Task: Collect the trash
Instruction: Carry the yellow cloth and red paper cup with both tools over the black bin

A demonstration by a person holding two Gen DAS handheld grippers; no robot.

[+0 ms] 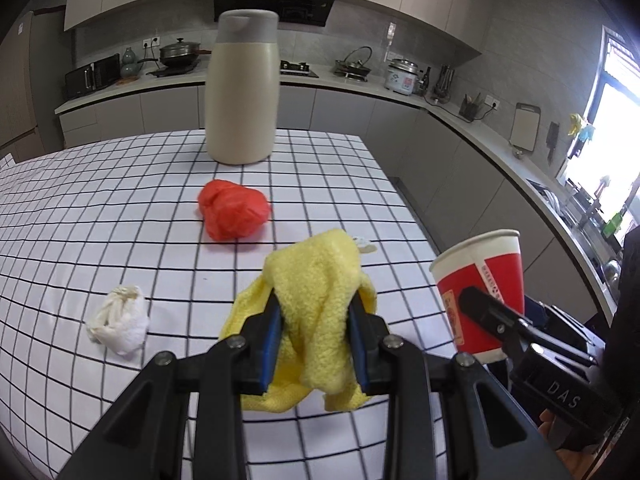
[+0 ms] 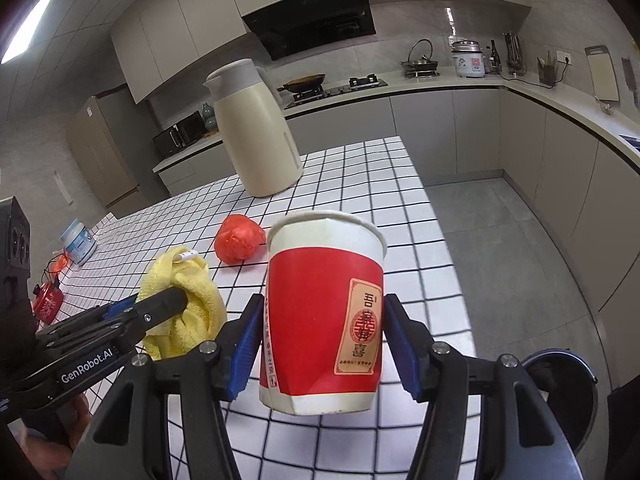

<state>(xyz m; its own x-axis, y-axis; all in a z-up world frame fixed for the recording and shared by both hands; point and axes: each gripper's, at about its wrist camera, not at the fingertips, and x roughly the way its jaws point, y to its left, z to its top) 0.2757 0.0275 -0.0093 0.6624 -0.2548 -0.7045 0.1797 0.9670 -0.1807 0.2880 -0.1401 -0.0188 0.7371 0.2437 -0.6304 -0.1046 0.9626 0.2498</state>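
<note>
Jaws of the right gripper (image 2: 320, 344) clamp a light, crushable paper cup (image 2: 324, 308) mid-wall, while the left gripper (image 1: 316, 340) pinches a soft yellow cloth (image 1: 320, 312).

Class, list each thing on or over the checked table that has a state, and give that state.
left gripper: shut on yellow cloth
right gripper: shut on paper cup, upright
red plastic bag: crumpled
white tissue: wadded
thermos jug: upright, lid on
trash bin: open
</note>
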